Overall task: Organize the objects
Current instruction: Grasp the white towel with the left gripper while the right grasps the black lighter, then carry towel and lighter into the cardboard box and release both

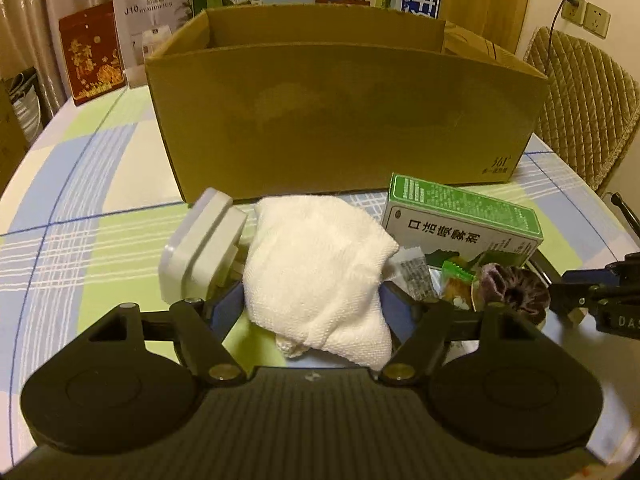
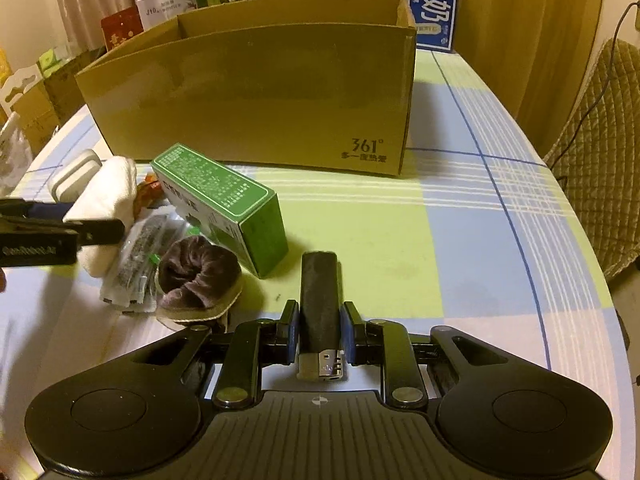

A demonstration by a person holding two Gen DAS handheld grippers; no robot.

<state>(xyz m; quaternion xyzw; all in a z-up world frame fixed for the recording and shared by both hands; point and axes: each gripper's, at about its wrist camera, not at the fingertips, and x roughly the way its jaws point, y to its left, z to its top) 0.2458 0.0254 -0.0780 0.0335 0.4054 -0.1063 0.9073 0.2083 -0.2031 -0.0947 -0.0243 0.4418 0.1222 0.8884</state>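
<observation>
A tall cardboard box (image 2: pixel 256 92) stands across the far table (image 2: pixel 460 240), open at the top. In front of it, on the left, a green carton (image 2: pixel 224 196), white cloth (image 1: pixel 320 272), grey case (image 1: pixel 200 248), packets (image 2: pixel 136 264) and purple scrunchie (image 2: pixel 200 276) crowd together. To their right the checked tablecloth lies bare up to a chair (image 2: pixel 600 152).

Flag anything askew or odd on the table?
Small items sit in a loose heap before the cardboard box: green carton lying angled, grey case tipped on edge, sachets strewn. No spills or damage visible. Left tongs grip the white towel; right tongs the lighter.
</observation>
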